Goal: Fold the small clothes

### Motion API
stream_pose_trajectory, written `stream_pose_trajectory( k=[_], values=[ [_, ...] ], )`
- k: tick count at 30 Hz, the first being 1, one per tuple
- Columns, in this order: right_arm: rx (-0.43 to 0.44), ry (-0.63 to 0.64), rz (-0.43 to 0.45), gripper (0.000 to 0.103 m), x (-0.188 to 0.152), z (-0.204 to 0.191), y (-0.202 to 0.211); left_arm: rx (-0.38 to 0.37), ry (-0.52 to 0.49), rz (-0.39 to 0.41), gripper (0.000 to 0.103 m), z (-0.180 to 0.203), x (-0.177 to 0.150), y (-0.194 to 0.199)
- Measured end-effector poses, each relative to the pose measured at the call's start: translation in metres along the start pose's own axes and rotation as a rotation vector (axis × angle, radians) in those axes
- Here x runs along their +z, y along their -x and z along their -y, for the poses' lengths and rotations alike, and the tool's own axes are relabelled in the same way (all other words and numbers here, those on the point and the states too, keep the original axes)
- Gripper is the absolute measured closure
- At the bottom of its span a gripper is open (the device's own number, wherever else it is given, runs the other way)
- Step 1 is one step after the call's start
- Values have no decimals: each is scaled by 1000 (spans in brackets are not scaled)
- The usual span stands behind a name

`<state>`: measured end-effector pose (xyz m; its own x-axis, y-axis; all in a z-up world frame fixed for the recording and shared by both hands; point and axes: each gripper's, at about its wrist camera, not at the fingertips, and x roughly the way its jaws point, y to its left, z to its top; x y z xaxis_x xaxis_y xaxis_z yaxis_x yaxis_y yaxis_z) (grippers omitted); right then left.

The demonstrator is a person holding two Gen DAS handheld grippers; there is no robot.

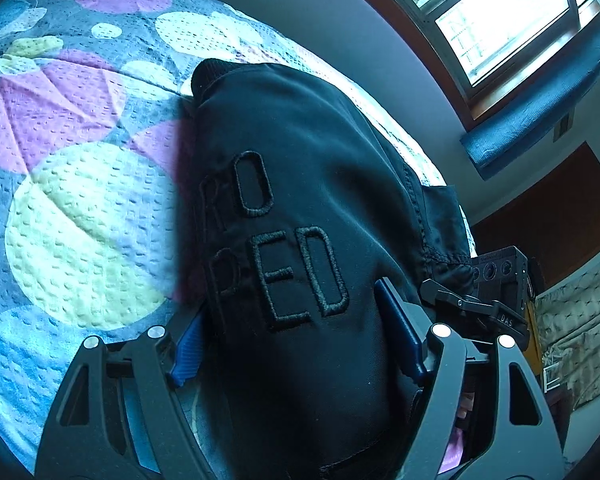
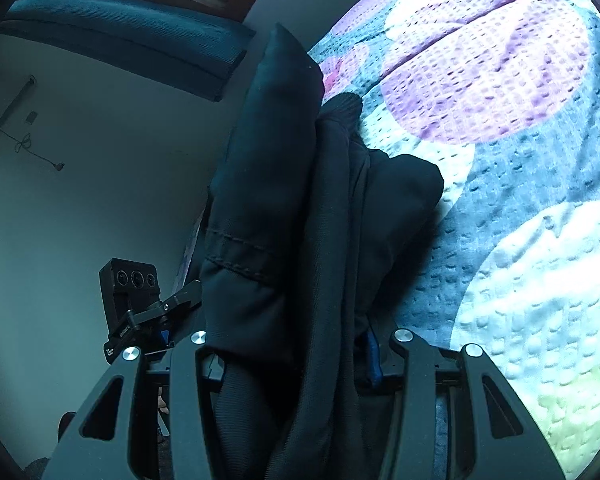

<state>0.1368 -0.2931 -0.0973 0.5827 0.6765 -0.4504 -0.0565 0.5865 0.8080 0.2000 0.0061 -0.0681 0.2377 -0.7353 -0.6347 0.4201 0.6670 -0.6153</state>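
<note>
While both grippers carry black garment [image 1: 300,184] above patterned bedspread [image 1: 80,200], bundle's long axis runs forward from jaws; left gripper [image 1: 300,344] clamped across wide lettered panel, right gripper [image 2: 288,344] clamped on bunched layers; neither hand nearer.

One black garment [image 1: 300,184] with embroidered lettering, two hand-held grippers, left hand-held gripper [image 1: 300,344] and right hand-held gripper [image 2: 292,344], one patterned bedspread [image 1: 80,184], one window [image 1: 500,20], one blue cushion [image 1: 540,100]
</note>
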Motion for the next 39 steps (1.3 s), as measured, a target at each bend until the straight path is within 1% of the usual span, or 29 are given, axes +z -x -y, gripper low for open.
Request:
stream_pose_trajectory(
  k=[7,13,16,18,19,20,23,24,28,30,33,35,37,39],
  values=[
    [3,19,17,58,-6,4,2,4,-9,12,26,1,-4,1],
    [10,29,26,56,-20,7,13,2,-13,14,25,3,-5,2],
    [-3,42,33,52,-23,2,15,6,-13,19,22,4,-7,5],
    [-31,59,43,45,-27,-3,22,16,-22,27,20,8,-10,9],
    [-47,70,47,42,-29,-6,24,24,-27,32,17,10,-12,13],
    [-74,82,54,34,-33,-9,28,24,-30,35,16,12,-13,16],
    [-140,102,62,28,-45,-16,38,10,-36,39,12,16,-19,25],
    [-147,105,59,26,-50,-17,42,7,-38,41,11,17,-21,27],
    [-153,84,47,24,-67,-16,60,-6,-41,35,10,20,-35,37],
    [-133,62,48,24,-74,-14,68,-8,-33,25,10,21,-44,40],
    [-79,21,29,24,-84,-12,76,-13,-21,-10,10,21,-52,37],
    [-65,14,24,24,-90,-11,80,-28,-5,-31,10,19,-58,35],
    [-77,22,22,24,-95,-12,80,-35,4,-38,10,17,-63,35],
    [-118,55,4,24,-95,-18,75,-25,-9,-32,10,20,-67,35]
  ],
)
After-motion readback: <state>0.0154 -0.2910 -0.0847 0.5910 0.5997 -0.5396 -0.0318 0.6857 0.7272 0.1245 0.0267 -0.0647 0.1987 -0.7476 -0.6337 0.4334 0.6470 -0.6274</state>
